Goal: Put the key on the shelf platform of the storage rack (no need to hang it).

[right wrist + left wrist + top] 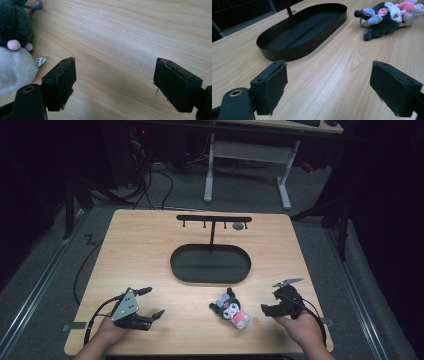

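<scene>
A small plush toy [231, 310], dark grey with a white face and a pink body, lies on the wooden table [150, 255] near the front edge. My right gripper [269, 303] stands open just to its right, apart from it, with nothing between the jaws. In the right gripper view the plush toy [13, 52] lies left of my open right gripper [115, 80]. At the front left, my left gripper [152, 302] is open and empty. From the left gripper view, bare wood lies between the jaws of my left gripper [328, 85], and the plush toy [387, 17] is farther off.
A black oval tray [175, 270] sits mid-table, with a black T-shaped hook rack [213, 219] rising from its far side and a small grey thing [239, 226] hanging at the right end. In the left gripper view, the tray [287, 53] is ahead. A white desk frame [285, 185] and cables stand beyond the table.
</scene>
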### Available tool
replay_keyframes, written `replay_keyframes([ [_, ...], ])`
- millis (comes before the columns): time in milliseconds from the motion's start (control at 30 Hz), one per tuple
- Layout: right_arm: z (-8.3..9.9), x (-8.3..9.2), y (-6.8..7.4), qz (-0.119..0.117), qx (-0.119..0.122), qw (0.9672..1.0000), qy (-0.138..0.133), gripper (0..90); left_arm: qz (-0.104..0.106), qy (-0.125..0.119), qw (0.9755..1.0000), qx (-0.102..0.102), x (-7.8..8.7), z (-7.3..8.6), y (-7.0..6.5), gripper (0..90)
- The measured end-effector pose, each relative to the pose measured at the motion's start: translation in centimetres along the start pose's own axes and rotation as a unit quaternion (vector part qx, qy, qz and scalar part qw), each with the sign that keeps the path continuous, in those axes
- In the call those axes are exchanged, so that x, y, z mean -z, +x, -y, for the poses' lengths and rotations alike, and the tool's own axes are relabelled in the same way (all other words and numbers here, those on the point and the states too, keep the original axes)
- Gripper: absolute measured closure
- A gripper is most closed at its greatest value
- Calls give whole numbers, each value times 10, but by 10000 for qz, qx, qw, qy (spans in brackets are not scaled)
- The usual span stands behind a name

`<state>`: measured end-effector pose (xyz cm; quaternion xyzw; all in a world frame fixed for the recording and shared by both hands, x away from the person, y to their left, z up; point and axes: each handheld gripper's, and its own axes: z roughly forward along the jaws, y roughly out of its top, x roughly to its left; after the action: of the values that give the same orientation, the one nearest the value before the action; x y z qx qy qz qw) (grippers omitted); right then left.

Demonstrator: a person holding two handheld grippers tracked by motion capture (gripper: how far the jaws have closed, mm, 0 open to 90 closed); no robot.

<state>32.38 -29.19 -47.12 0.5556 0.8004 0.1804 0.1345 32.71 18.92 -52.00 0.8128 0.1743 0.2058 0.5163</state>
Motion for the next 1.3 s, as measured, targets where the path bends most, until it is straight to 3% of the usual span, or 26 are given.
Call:
replay_keyframes([
  [233,-4,-2,1,48,120,9998,165,184,-7,20,10000,-43,0,0,-1,154],
  [500,-19,6,5,30,76,9966,826,192,-2,27,10000,-81,0,0,-2,154],
  [667,-22,7,6,125,371,9934,1079,203,-12,37,10000,-65,0,0,-2,154],
  [900,-23,7,12,202,793,9866,1411,194,5,32,10000,-91,0,0,-3,154],
  [1100,-25,13,23,183,1084,9818,1549,152,-5,39,9999,-92,0,0,-3,154],
  [1300,-30,20,33,-12,1124,9832,1437,117,13,40,9999,-99,0,0,-3,154],
])
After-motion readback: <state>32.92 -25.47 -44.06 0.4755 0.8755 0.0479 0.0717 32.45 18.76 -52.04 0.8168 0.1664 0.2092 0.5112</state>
